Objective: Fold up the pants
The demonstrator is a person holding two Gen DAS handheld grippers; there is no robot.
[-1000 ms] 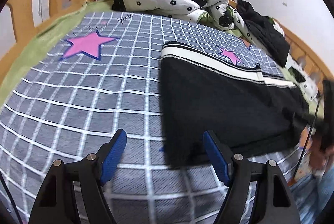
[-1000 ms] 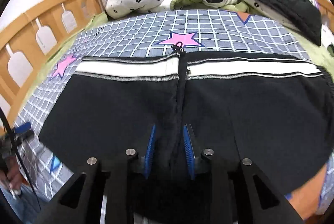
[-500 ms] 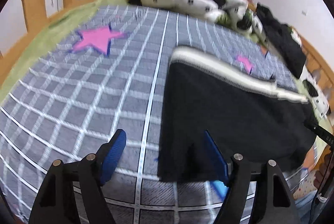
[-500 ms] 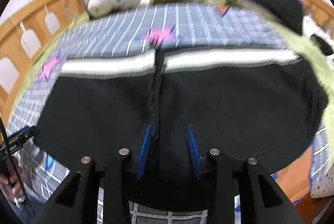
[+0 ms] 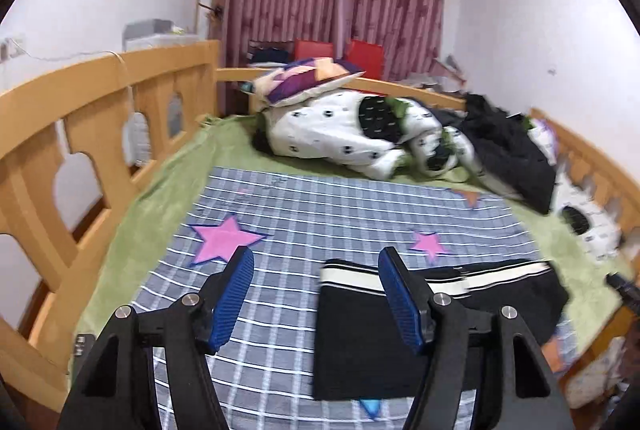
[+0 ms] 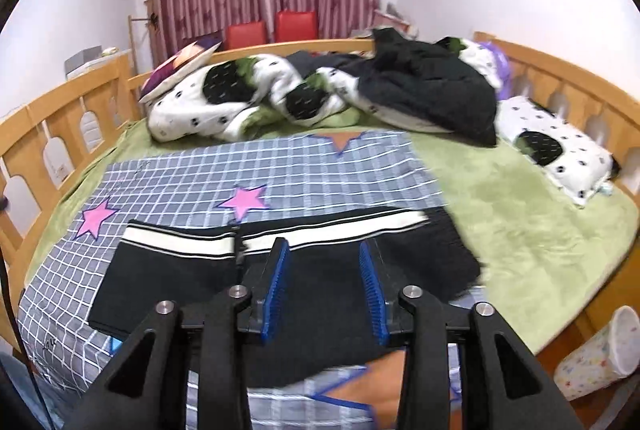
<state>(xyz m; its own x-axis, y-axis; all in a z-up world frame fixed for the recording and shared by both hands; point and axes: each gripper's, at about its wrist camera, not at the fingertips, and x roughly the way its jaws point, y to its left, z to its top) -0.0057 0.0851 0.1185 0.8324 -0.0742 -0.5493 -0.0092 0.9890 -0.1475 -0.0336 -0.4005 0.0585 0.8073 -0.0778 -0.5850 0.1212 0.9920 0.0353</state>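
Both lifted clear of the bed since the earlier frames — right hand-held gripper (image 6: 324,288), jaws just widened, and left hand-held gripper (image 5: 316,298), jaws just narrowed but still apart, each empty. Pants (image 6: 168,278): folded flat on the checked sheet (image 6: 280,173), fold seemingly done. Heaped quilt (image 6: 240,93) and dark clothes (image 6: 424,85) beyond — nothing obstructs.

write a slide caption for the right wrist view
Right tongs open above folded black pants on a checked star blanket.
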